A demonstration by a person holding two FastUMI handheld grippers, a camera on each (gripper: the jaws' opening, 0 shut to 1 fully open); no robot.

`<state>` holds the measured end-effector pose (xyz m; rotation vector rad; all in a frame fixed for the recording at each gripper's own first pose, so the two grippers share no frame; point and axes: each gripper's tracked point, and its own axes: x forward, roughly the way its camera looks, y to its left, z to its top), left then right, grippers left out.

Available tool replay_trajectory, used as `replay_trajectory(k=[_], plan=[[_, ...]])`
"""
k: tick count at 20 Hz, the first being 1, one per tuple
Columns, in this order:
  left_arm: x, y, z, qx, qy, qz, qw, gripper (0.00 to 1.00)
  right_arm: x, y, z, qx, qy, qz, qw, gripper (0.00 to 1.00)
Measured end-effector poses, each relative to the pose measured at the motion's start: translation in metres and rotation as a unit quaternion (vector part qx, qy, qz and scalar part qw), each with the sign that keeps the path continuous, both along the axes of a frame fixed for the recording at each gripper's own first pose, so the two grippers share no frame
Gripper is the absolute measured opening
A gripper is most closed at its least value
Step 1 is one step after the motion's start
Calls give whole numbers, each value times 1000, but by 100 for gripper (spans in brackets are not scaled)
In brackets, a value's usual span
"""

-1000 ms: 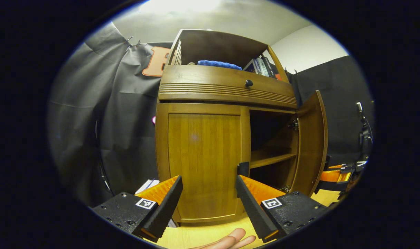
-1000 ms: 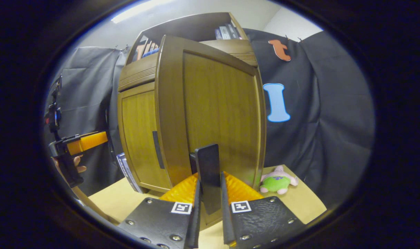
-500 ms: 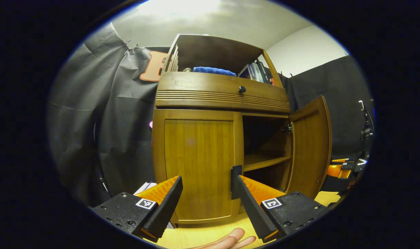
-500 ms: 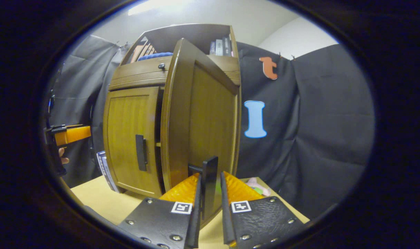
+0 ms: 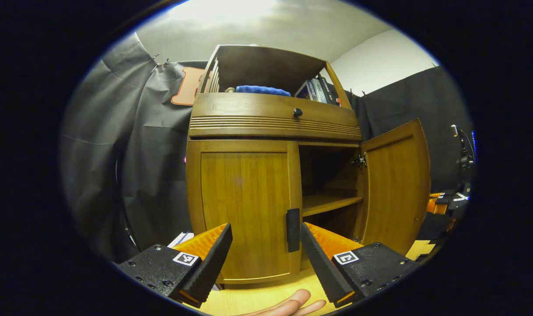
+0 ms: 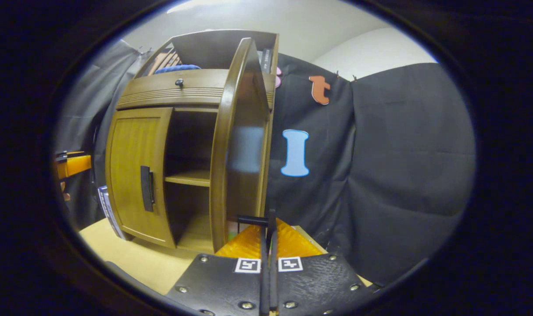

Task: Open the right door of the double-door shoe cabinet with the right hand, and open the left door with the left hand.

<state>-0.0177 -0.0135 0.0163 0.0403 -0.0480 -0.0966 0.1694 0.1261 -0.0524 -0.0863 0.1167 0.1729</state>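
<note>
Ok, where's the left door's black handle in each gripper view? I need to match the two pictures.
Left gripper view: the left door handle sits low and centre, on the shut left door's right edge, just left of the gripper's own right-side finger.
Right gripper view: the handle is at mid-left, on the shut door beside the open compartment.
Shared landmark: the drawer knob above the doors.

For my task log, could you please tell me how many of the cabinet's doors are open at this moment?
1. The right door is swung open, its handle clamped in the right tool. The left door is shut, facing the open left tool.
</note>
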Motion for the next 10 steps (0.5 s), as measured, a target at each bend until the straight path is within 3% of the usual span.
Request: replay_trajectory(k=[1, 2, 8, 9, 10], plan=[[1, 0, 0, 1, 1, 1, 1000, 96, 2, -2, -1, 3, 2, 5, 1000, 5], [1, 1, 0, 1, 1, 2, 1000, 95, 4, -4, -1, 4, 7, 10, 1000, 0], [3, 4, 3, 1, -5, 7, 1000, 95, 20, -39, -5, 58, 34, 41, 997, 1], [4, 4, 1, 2, -3, 7, 1000, 95, 23, -44, -5, 61, 33, 52, 996, 5], [5, 4, 0, 2, 0, 7, 1000, 95, 25, -51, -5, 64, 34, 61, 995, 1]])
